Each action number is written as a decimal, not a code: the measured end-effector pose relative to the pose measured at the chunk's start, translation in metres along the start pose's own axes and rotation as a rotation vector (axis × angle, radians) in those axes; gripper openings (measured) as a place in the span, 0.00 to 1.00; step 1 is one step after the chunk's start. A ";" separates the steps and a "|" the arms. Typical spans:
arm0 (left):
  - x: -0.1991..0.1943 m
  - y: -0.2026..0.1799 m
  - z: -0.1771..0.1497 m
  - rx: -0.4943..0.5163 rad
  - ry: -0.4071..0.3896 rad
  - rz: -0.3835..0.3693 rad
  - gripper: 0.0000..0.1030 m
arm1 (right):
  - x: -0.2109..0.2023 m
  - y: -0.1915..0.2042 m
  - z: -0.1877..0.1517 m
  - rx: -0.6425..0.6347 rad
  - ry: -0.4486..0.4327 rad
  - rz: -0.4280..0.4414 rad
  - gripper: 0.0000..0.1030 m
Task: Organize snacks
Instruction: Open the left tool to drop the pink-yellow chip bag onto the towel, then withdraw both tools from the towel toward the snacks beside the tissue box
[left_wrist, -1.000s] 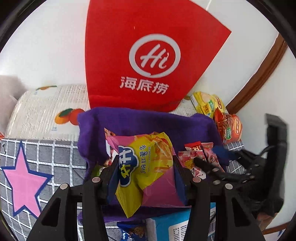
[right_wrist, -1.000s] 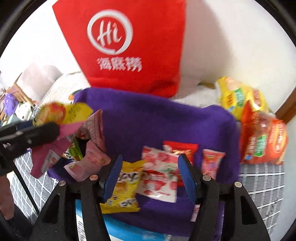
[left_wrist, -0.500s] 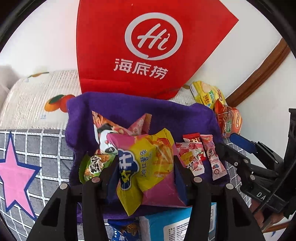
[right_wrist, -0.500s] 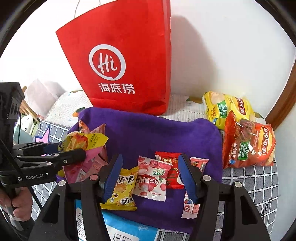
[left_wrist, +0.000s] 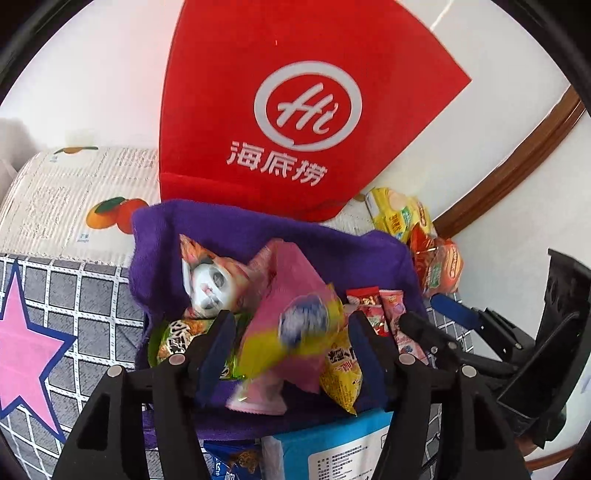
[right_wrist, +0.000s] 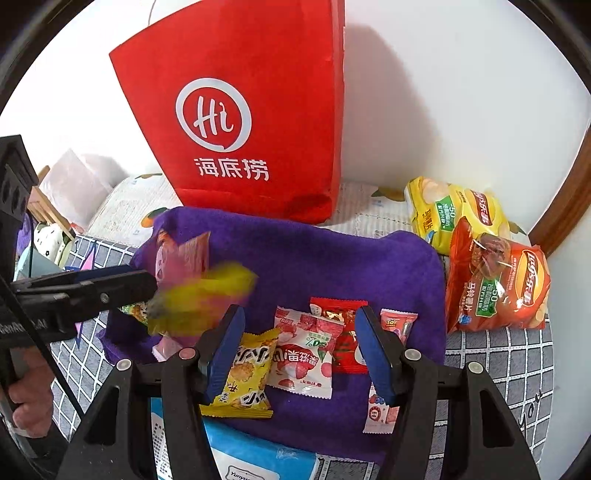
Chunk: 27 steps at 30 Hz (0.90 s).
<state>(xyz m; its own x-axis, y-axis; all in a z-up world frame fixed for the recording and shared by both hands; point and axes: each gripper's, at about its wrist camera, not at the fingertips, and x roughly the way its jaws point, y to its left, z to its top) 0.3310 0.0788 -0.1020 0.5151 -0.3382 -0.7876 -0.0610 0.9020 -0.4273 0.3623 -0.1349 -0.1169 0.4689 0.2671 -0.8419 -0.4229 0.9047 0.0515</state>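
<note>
A purple cloth (right_wrist: 332, 254) holds several small snack packets. My left gripper (left_wrist: 290, 332) is open; a pink and yellow chip bag (left_wrist: 291, 332) shows blurred between its fingers, tilted above the cloth, apparently loose. It also shows blurred in the right wrist view (right_wrist: 207, 295), just off the left gripper's tip (right_wrist: 122, 286). My right gripper (right_wrist: 299, 347) is open and empty above a white strawberry packet (right_wrist: 306, 354), a yellow packet (right_wrist: 247, 369) and a red packet (right_wrist: 340, 332).
A red paper bag (right_wrist: 243, 110) stands against the wall behind the cloth. Two large chip bags, yellow (right_wrist: 450, 214) and orange-red (right_wrist: 495, 284), lie at the right. A blue-white tissue pack (right_wrist: 251, 454) lies at the cloth's near edge.
My left gripper has opened and the pink and yellow chip bag has come loose, tipping and dropping toward the cloth. My right gripper has pulled back slightly, still open.
</note>
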 end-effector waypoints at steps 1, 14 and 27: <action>-0.002 0.001 0.001 0.000 -0.004 -0.003 0.60 | -0.001 0.001 0.000 -0.004 -0.002 0.000 0.60; -0.026 -0.010 0.001 0.028 -0.028 0.004 0.61 | -0.046 0.035 -0.014 -0.069 -0.088 -0.012 0.60; -0.061 -0.040 -0.013 0.105 -0.059 0.015 0.61 | -0.071 0.048 -0.120 0.077 0.002 0.055 0.47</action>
<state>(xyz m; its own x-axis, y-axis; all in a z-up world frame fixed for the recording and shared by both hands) 0.2906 0.0599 -0.0425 0.5647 -0.3111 -0.7644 0.0190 0.9309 -0.3648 0.2157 -0.1499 -0.1190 0.4447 0.3167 -0.8378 -0.3869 0.9116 0.1392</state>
